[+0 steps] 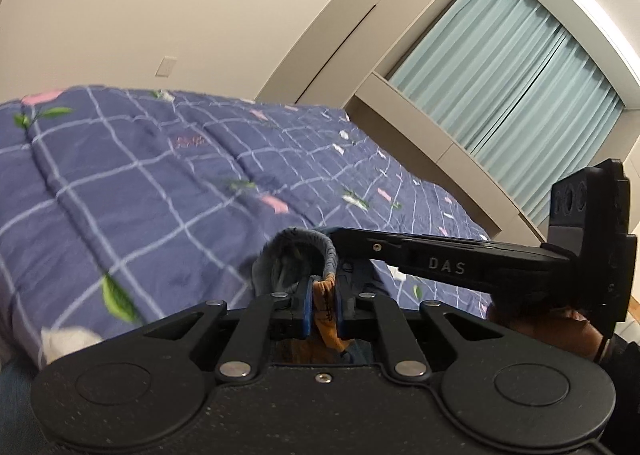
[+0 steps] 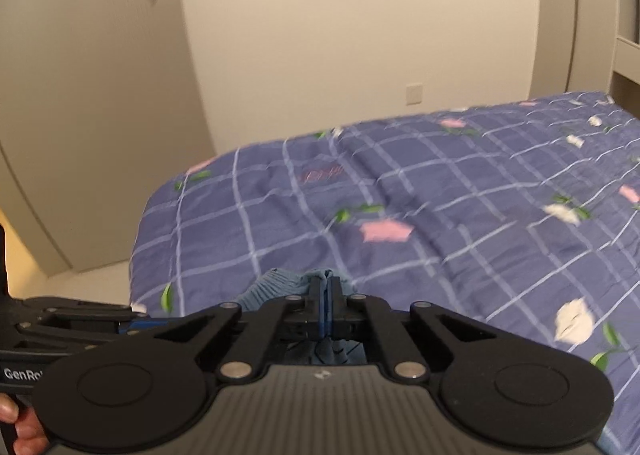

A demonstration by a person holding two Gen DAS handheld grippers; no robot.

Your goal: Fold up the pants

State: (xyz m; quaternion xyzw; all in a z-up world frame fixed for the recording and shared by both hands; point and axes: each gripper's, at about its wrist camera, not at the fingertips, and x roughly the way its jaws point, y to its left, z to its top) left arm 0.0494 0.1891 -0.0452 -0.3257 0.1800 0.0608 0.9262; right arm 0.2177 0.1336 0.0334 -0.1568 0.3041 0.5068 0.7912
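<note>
We hold both grippers side by side above the near edge of a bed, each angled down toward the quilt. The left gripper (image 1: 323, 305) has its blue pads nearly together, pinching a bunched fold of the pants (image 1: 298, 255): blue-grey ribbed fabric arching up over the fingertips, with an orange patch of cloth caught between the pads. The right gripper (image 2: 327, 303) is pressed fully together, and a small tuft of the same light blue ribbed fabric pokes out past its tips; the pants there sit just beyond the fingers, low over the quilt. In the left wrist view the right gripper reaches in from the right, its tip touching the held bundle. Part of a hand (image 2: 16, 427) shows at the lower left of the right wrist view. The purple checked quilt (image 2: 400, 195), printed with pink and white flowers, lies wide and flat ahead. A door (image 2: 80, 95) stands far left, pale blue curtains (image 1: 520, 95) far right.
</note>
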